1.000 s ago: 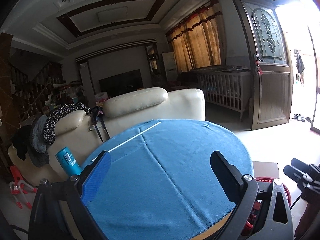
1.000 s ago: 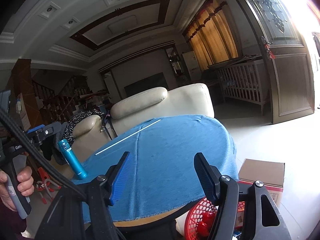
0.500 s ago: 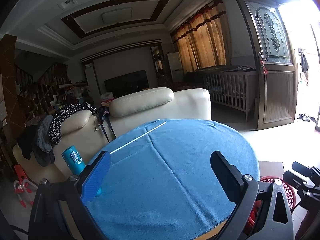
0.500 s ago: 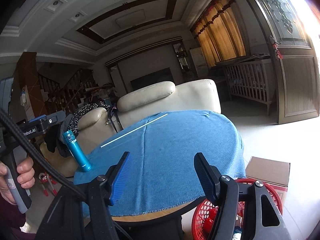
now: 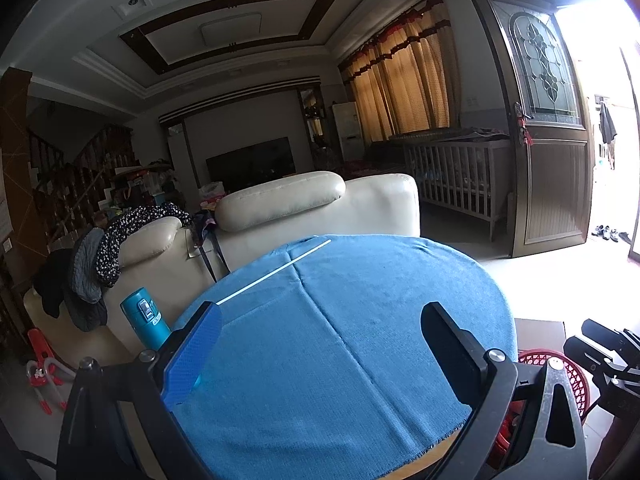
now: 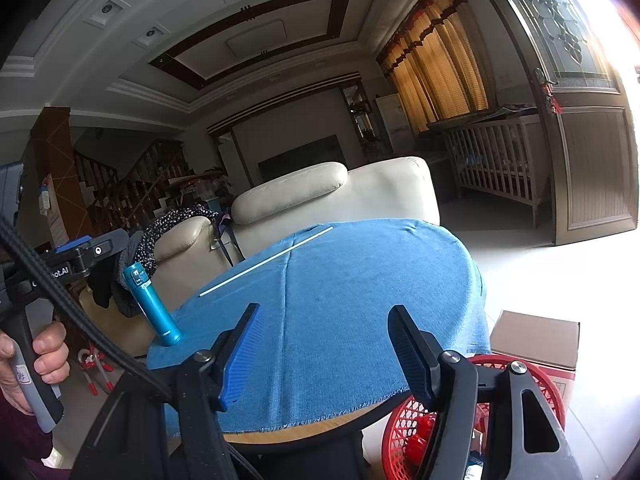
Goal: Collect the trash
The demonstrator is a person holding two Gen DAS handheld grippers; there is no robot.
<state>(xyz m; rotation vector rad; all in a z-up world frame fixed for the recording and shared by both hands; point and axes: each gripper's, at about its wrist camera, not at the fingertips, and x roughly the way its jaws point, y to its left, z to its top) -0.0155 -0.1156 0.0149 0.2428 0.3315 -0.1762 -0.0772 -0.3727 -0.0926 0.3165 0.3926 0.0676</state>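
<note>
Two grippers, both empty, both with jaws spread wide, poised at the near edge of the round surface.

1. Left gripper: blue-padded left finger and dark right finger well apart, nothing between them. Aimed across the cloth toward the far side.
2. Right gripper: likewise spread, holding nothing; sits to the right of the left one, closer to the basket.
3. Red basket: on the floor at the near right, below the rim of the surface; red items inside, likely the trash bin. Cardboard box just behind it.
4. Surface: round, wooden rim showing under a blue cloth with a centre seam.
5. Teal bottle: upright at the near left edge of the cloth, nearest the left gripper.
6. White stick, seen again: thin straw-like rod, the only likely trash on the cloth. Lies flat on the far left part, long axis running from near-left to far-right. Its near end lies ahead of and slightly left of the left gripper's left finger; judged nearer to the left gripper than to the right.
7. Cream sofa: beyond the far edge, clothes draped on its left end.

Coming move, by judgement: reach forward-left and close the jaws across the stick's long axis.
</note>
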